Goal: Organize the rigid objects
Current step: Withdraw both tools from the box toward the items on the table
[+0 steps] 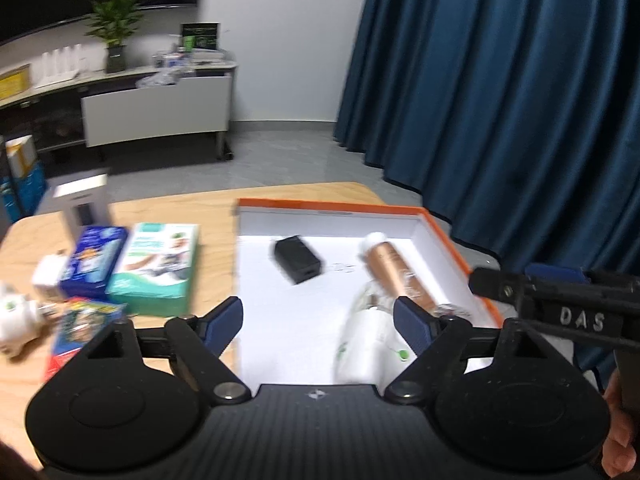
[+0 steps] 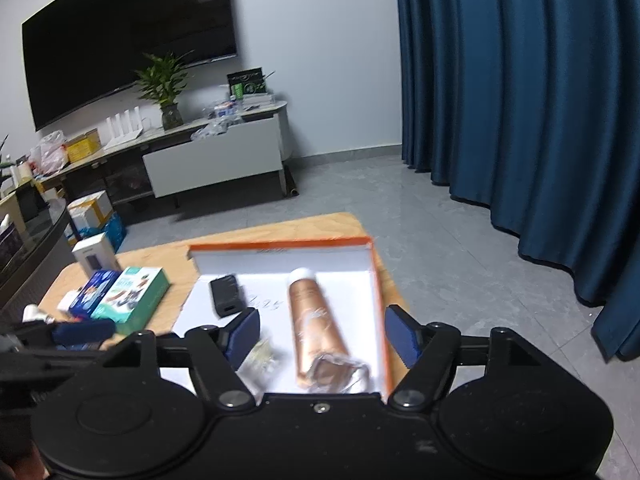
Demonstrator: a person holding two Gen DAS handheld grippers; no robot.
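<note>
My left gripper (image 1: 318,320) and right gripper (image 2: 320,334) both stand wide, holding nothing, above the orange-edged box (image 1: 444,236) on the tabletop (image 1: 172,204). In the box lie a copper tube (image 2: 312,320), a white tube (image 1: 364,344) beside it and a black adapter (image 1: 298,258). 2 cartons, green (image 1: 158,268) and blue (image 1: 94,266), sit left of the box.

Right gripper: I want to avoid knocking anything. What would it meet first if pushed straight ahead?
Probably the copper tube lying in the orange-rimmed box, between the right gripper's open jaws. Depth is unclear here.
</note>
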